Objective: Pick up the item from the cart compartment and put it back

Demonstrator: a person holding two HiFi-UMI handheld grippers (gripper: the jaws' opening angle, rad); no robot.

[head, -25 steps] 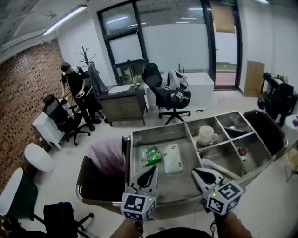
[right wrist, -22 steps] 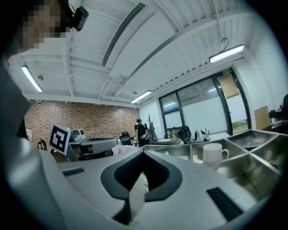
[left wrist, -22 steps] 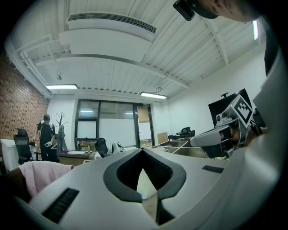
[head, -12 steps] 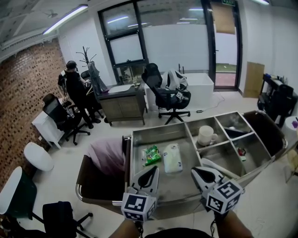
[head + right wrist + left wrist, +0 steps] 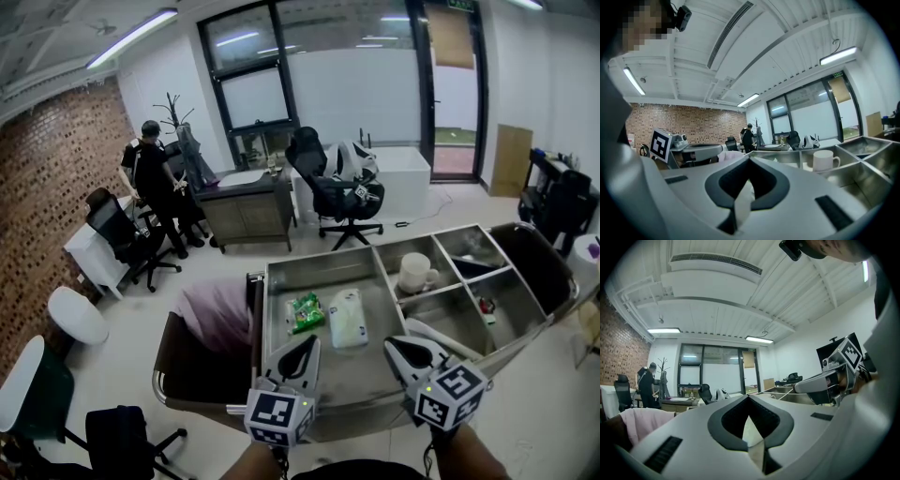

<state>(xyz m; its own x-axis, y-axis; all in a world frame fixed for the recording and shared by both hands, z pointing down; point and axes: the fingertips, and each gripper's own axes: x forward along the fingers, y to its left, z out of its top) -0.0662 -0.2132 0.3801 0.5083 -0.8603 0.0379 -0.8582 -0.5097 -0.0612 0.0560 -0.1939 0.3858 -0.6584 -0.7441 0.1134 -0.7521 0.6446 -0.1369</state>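
A steel cart (image 5: pixel 281 281) has several compartments. In its large one lie a green packet (image 5: pixel 306 313) and a white packet (image 5: pixel 348 319). A white mug (image 5: pixel 415 273) stands in a smaller compartment, and shows in the right gripper view as the mug (image 5: pixel 825 160). My left gripper (image 5: pixel 306 341) hovers over the cart's near edge, shut and holding nothing. My right gripper (image 5: pixel 398 343) hangs beside it, also shut and empty. Both sets of jaws meet at the tips, left gripper (image 5: pixel 749 399) and right gripper (image 5: pixel 749 159).
A pink cloth (image 5: pixel 220 314) lies on a brown bag hung at the cart's left end. A dark bin (image 5: pixel 544 258) hangs at its right end. Office chairs (image 5: pixel 337 192), a desk (image 5: pixel 248 202) and a person (image 5: pixel 155 183) are farther back.
The person in the background has shifted by the desk. Both grippers stay almost still over the cart's near edge.
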